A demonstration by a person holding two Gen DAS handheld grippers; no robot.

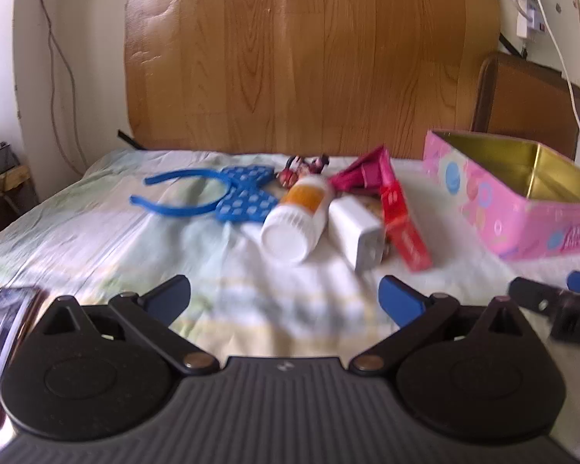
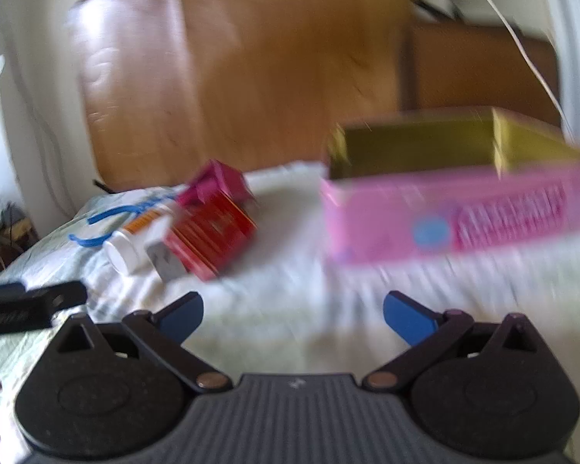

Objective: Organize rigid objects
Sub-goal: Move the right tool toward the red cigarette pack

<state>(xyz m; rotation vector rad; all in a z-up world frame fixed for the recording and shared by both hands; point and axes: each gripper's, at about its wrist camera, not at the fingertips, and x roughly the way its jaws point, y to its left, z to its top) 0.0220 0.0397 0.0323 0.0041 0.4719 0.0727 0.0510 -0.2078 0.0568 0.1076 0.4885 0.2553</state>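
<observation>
Toys and small things lie in a heap on the bed sheet (image 1: 96, 232), left of the pink tin box (image 1: 522, 208): a white bottle (image 1: 295, 216), a white block (image 1: 357, 232), a red box (image 1: 404, 228) and a blue bow headband (image 1: 212, 193). Left gripper (image 1: 284, 299) has its blue fingers wide apart, holding nothing. Right gripper (image 2: 292, 315) is wide apart too, near the front of the pink tin box.

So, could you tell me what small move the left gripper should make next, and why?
Probably ease the left gripper forward toward the white bottle. Its fingers are spread open and empty, the bottle lies on its side nearest them in the pile, and the open pink tin waits to the right.
</observation>
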